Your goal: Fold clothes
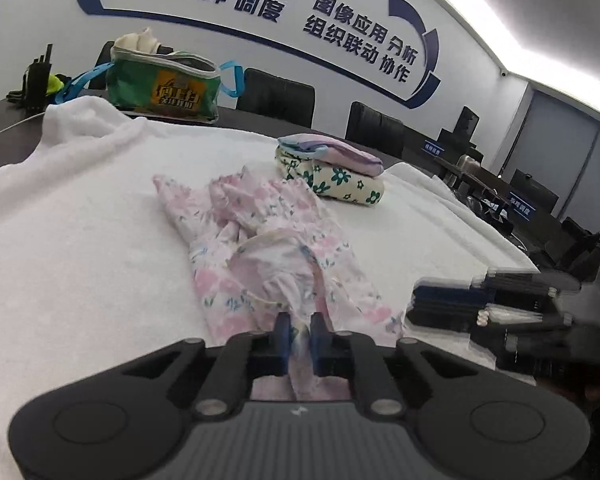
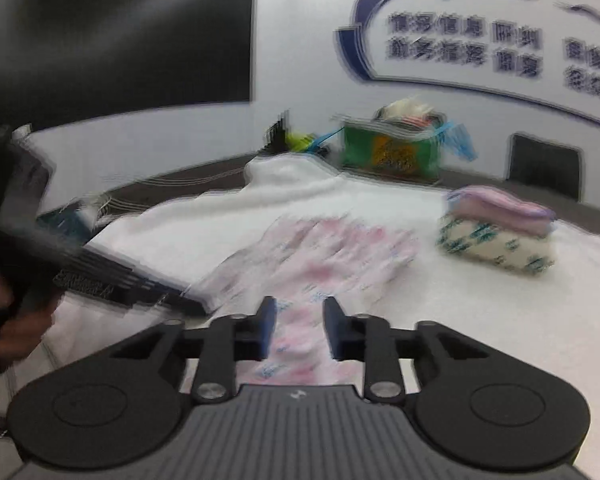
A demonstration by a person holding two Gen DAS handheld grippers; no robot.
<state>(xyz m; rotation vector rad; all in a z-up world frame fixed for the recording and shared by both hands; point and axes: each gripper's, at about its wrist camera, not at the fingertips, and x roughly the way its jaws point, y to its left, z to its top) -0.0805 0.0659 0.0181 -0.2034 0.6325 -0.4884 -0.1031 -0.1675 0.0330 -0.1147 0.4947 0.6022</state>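
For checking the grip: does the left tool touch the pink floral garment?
Touching. The left wrist view shows the left tool pinching the pink floral garment.

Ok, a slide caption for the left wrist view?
Left gripper shut on crumpled pink floral garment lying on white towel, folded clothes stack behind.

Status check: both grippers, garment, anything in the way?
Left gripper shut on pink floral garment. Right gripper straddling its hem, grip unclear. Folded stack beyond, clear.
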